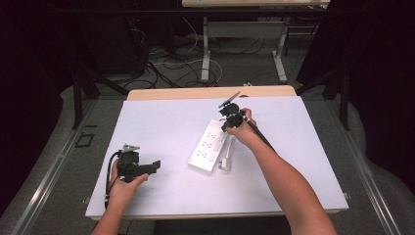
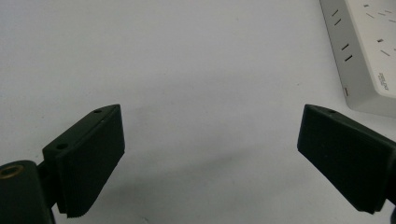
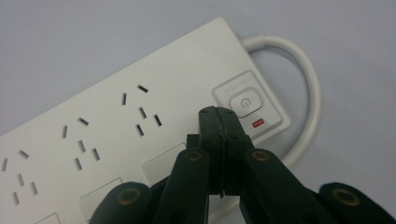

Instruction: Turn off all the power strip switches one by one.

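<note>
**Power strip, white, one unit, on table**

Power strip [image 1: 211, 145] lying flat on white table [image 1: 161, 122], set diagonally, right of centre. Several socket groups in a row; power button [image 3: 244, 103] with standby symbol at cable end, small red indicator [image 3: 257, 123] just beside it. White cable [image 3: 306, 88] looping out behind that end. Small grey print on corner nearest left claw, too small to read. Right claw [image 3: 217, 113] pressed shut, empty, tips just beside the button. Left claw [image 2: 210, 154] spread wide, empty, well apart from the strip.
</note>
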Demonstrator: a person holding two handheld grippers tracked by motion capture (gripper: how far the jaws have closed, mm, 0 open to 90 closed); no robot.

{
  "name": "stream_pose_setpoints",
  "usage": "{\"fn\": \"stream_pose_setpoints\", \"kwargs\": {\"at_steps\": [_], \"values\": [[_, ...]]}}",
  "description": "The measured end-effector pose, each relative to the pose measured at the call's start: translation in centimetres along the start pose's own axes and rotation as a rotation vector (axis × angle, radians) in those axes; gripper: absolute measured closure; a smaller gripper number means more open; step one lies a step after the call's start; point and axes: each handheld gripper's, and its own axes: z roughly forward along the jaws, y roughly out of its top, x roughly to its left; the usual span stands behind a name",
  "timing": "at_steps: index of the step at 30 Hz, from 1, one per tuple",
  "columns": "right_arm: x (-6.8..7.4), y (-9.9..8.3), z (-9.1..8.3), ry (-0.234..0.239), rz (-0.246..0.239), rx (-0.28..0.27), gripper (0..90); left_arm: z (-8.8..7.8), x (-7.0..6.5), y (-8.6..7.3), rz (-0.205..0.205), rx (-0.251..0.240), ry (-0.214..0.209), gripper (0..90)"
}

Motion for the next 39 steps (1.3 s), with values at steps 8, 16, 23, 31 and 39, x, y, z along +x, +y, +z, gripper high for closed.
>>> {"fn": "stream_pose_setpoints", "kwargs": {"at_steps": [8,16,23,31,39], "values": [[0.7,-0.3,0.0,0.016,-0.03,0.022,90.0,0.1,0.0,0.0,0.001,-0.007,0.002,7.7],[1.6,-0.7,0.0,0.041,-0.057,0.034,90.0,0.2,0.0,0.0,-0.004,-0.017,0.005,7.8],[2.2,-1.0,0.0,0.067,-0.055,0.041,90.0,0.2,0.0,0.0,-0.004,-0.002,0.002,7.8],[2.5,-1.2,0.0,0.074,-0.058,0.041,90.0,0.2,0.1,0.0,-0.006,-0.001,0.01,7.8],[2.5,-1.3,-0.1,0.077,-0.057,0.053,90.0,0.2,0.1,0.0,-0.007,-0.001,0.012,8.0]]}}
